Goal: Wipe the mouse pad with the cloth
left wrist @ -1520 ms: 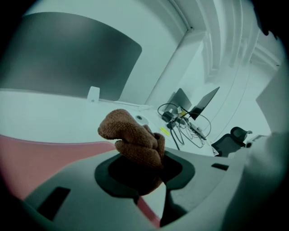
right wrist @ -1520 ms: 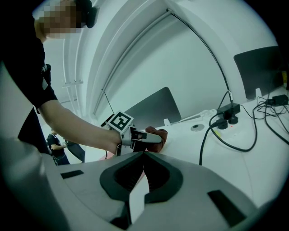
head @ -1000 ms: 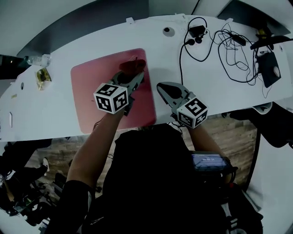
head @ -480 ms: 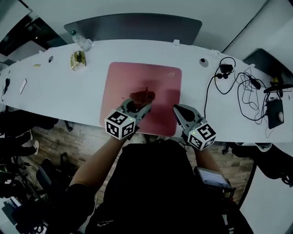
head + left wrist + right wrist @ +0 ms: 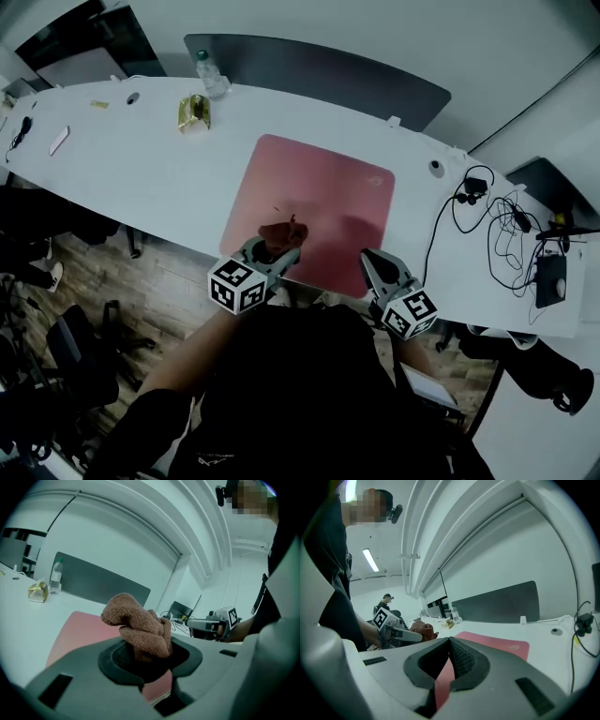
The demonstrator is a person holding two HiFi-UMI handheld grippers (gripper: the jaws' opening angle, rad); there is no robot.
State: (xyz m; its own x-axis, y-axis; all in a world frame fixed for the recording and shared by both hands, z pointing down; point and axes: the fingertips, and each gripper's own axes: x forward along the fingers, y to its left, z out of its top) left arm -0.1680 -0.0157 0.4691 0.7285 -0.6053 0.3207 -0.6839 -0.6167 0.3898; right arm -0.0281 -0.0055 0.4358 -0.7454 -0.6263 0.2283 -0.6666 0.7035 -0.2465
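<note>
White desk (image 5: 141, 159) | one mouse pad (image 5: 319, 192) | one cloth (image 5: 279, 233) clamped in left claw (image 5: 275, 252) | right claw (image 5: 374, 262) closed, empty

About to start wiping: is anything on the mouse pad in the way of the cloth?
Nothing visible blocks it. The left gripper holds the cloth over the mouse pad's near edge; the pad ahead looks bare but for a tiny fleck. The right gripper sits off to the side, shut and empty.
</note>
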